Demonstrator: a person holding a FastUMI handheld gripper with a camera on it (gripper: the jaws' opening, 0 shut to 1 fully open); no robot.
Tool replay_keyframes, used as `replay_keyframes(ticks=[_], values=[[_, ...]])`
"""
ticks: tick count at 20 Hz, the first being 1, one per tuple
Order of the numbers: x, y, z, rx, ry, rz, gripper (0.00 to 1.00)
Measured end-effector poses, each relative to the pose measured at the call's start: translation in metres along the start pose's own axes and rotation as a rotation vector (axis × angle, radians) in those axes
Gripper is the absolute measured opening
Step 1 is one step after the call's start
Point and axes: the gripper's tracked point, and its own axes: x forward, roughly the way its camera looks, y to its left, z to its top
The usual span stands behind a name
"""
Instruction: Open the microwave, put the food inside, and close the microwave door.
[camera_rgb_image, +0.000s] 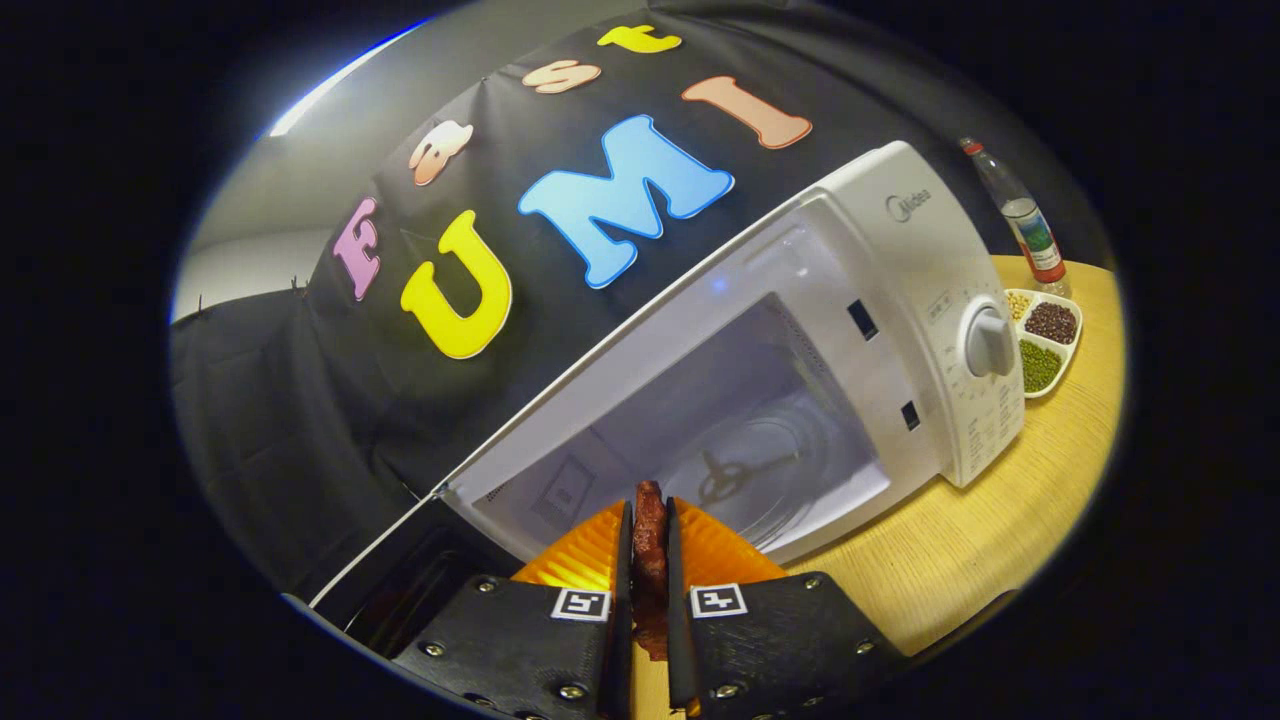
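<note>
Nearest to us, our claw (649, 525) is closed on a narrow, dark reddish-brown strip of food (650, 530): both fingers press its flanks, and its long axis runs straight ahead, toward 12 o'clock, with the far tip poking just past the fingertips.

Just beyond that tip, still at 12 o'clock and reaching toward 1, lies the open mouth of the white box-shaped microwave (900, 290). We see its pale cavity (730, 420) and, on the cavity floor at about 1 o'clock from the food, the clear round glass turntable (760, 465). The dark-glazed microwave door (400, 580) hangs swung out at about 9 o'clock, beside the fingers and apart from them.

We judge that the coming move turns on this one line: the food already points into the opening, so we need only push forward with a slight lean toward 1 o'clock to bring it over the turntable.

Farther off, at 2 o'clock on the light wooden tabletop (960, 550), stand a white divided dish of beans (1045, 340) and a clear plastic bottle with a red cap (1020, 215).
</note>
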Motion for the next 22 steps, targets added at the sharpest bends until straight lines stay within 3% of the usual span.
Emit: replay_keyframes(ticks=[8, 14, 16, 17, 18, 19, 20, 22], values=[[0.081, -0.002, 0.007, 0.161, -0.048, -0.042, 0.14], [0.112, -0.041, 0.004, 0.126, -0.123, -0.128, 0.15], [0.113, -0.059, 0.013, 0.055, -0.173, -0.203, 0.21], [0.114, -0.065, 0.019, 0.014, -0.195, -0.227, 0.35], [0.113, -0.066, 0.024, -0.022, -0.217, -0.226, 0.35], [0.11, -0.064, 0.027, -0.045, -0.225, -0.217, 0.45], [0.107, -0.06, 0.03, -0.065, -0.23, -0.199, 0.45], [0.097, -0.056, 0.031, -0.114, -0.217, -0.199, 0.6]])
